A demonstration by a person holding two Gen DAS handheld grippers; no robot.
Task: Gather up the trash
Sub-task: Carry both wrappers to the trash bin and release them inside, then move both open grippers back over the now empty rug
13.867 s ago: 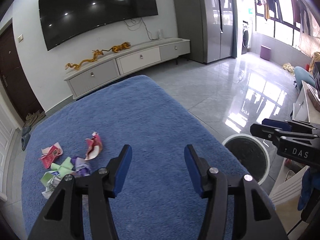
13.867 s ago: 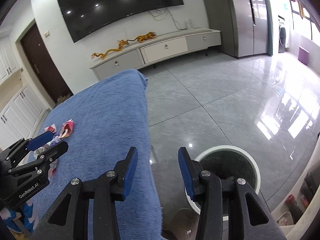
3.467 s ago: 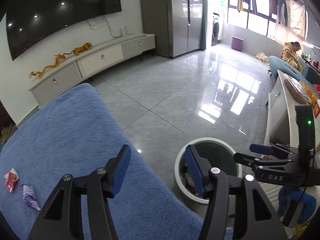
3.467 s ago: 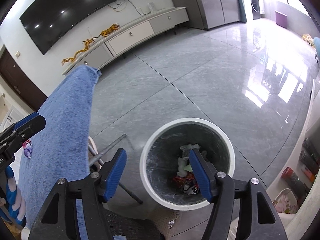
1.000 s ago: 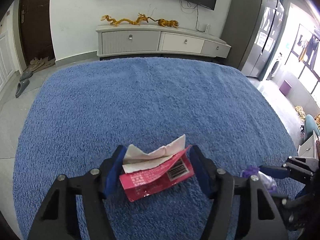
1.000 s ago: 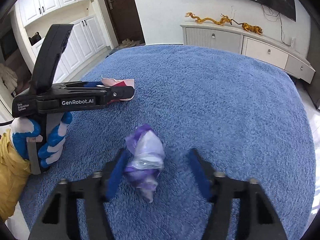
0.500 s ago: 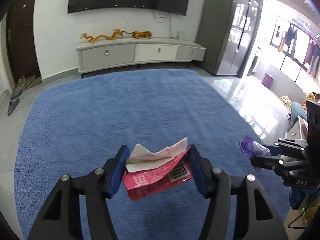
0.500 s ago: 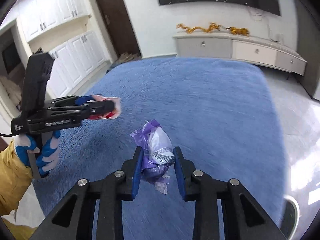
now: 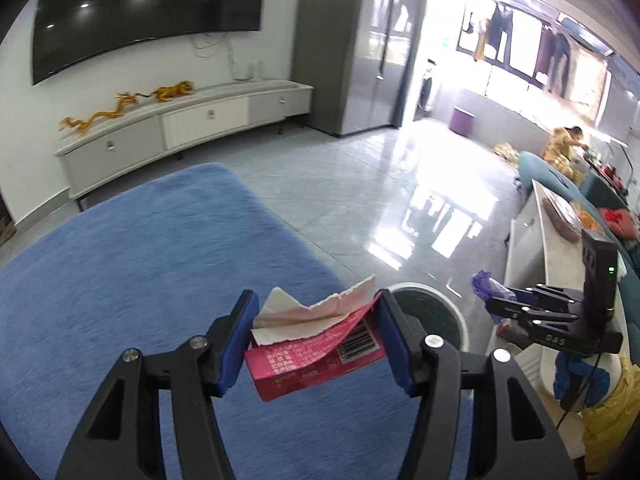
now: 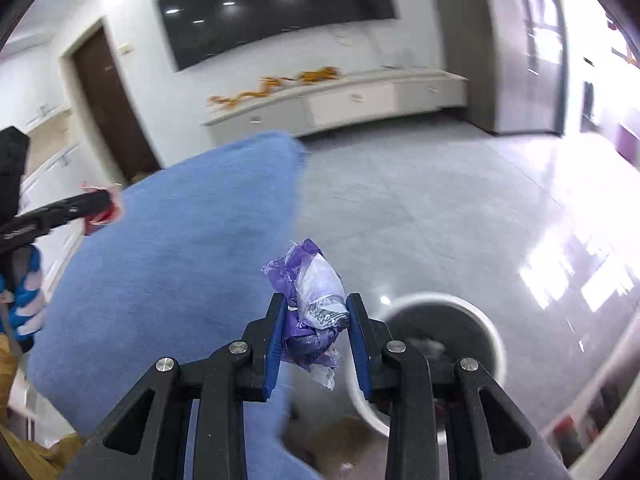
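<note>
My left gripper is shut on a torn red carton with white paper inside, held above the right edge of the blue towel-covered table. My right gripper is shut on a crumpled purple wrapper, held past the table edge, just left of the white-rimmed trash bin on the floor. The bin also shows behind the carton in the left wrist view, with the right gripper and purple wrapper beyond it. The left gripper with the carton shows at the far left of the right wrist view.
A grey tiled floor lies beyond the table. A long white TV cabinet with gold dragon figures stands under a wall TV. A white counter stands at the right, with a person beyond it. The bin holds some trash.
Both grippers have swung right from over the table toward the bin, each still holding its piece of trash. The bin has come into both views.
</note>
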